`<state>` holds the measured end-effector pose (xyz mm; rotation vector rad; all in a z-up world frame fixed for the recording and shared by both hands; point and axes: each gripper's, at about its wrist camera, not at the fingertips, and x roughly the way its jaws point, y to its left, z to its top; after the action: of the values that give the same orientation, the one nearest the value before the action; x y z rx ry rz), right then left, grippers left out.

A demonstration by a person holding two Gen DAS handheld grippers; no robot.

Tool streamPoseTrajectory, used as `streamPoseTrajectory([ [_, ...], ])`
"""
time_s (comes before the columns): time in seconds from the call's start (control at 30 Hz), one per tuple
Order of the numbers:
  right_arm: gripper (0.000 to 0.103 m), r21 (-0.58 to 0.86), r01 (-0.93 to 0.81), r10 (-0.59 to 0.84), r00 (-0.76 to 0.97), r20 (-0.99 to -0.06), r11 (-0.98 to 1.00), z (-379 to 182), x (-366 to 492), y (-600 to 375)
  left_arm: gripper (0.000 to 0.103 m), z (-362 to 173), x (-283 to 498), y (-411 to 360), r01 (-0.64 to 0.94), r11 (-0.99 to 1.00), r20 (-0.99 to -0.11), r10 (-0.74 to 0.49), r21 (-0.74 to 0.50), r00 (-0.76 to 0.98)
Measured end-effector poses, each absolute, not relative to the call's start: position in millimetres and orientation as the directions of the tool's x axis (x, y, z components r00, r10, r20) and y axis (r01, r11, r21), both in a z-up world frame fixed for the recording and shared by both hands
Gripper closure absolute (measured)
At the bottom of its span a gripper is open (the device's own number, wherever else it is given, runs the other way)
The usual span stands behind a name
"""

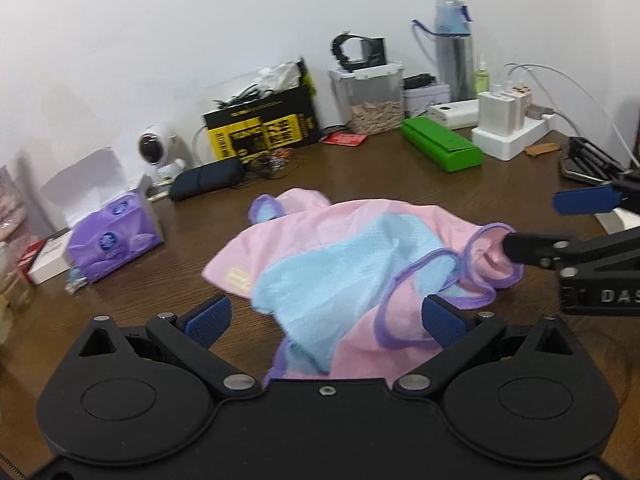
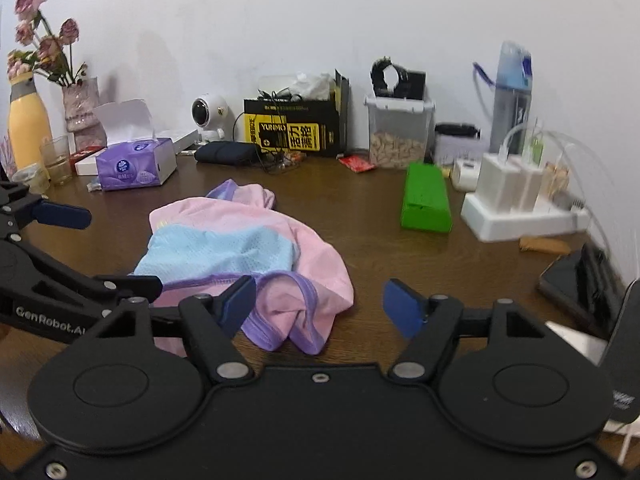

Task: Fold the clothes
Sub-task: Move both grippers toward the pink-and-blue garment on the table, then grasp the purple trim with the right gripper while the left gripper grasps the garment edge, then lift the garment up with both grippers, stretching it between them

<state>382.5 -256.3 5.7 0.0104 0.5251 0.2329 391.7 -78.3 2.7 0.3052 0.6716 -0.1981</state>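
A crumpled pink and light-blue garment (image 1: 332, 264) with purple trim lies on the brown table (image 1: 360, 168); it also shows in the right wrist view (image 2: 248, 248). My left gripper (image 1: 324, 320) is open, its blue pads either side of the garment's near edge. My right gripper (image 2: 320, 308) is open, its left pad over the purple-trimmed edge, its right pad over bare table. In the left wrist view the right gripper (image 1: 536, 220) comes in from the right, its lower finger touching the purple-trimmed opening. In the right wrist view the left gripper (image 2: 116, 248) comes in from the left.
Along the back wall stand a purple tissue box (image 2: 136, 164), a small white camera (image 2: 208, 114), a yellow-black box (image 2: 296, 128), a clear container (image 2: 400, 132), a green case (image 2: 426, 198), a charger block (image 2: 516, 200) and a bottle (image 2: 512, 92). A vase and yellow bottle (image 2: 28, 120) stand far left.
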Motion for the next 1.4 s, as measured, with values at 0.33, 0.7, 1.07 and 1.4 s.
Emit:
streamPoseTrajectory([
  [0.33, 0.047, 0.024, -0.210, 0.184, 0.792, -0.582, 0.978, -3.6, 412.5, -242.1, 0.009, -11.2, 428.3, -93.6, 0.277, 0.936, -0.706, -0.044, 0.219, 0.707],
  [0.7, 0.100, 0.100, -0.181, 0.203, 0.739, -0.643, 0.978, -8.6, 434.7, -238.1, 0.085, -12.3, 441.8, -76.3, 0.233, 0.968, -0.774, -0.077, 0.094, 0.629],
  [1.07, 0.100, 0.245, -0.240, 0.338, 0.764, -0.550, 0.939, 15.3, 378.1, -248.6, 0.085, 26.3, 408.1, -23.8, 0.162, 0.987, -0.684, -0.115, 0.004, 0.720],
  [1.4, 0.100, 0.299, -0.249, 0.354, 0.855, -0.378, 0.921, 108.7, 349.9, -256.9, 0.087, 110.0, 376.2, 22.9, 0.071, 0.996, -0.502, -0.087, -0.050, 0.860],
])
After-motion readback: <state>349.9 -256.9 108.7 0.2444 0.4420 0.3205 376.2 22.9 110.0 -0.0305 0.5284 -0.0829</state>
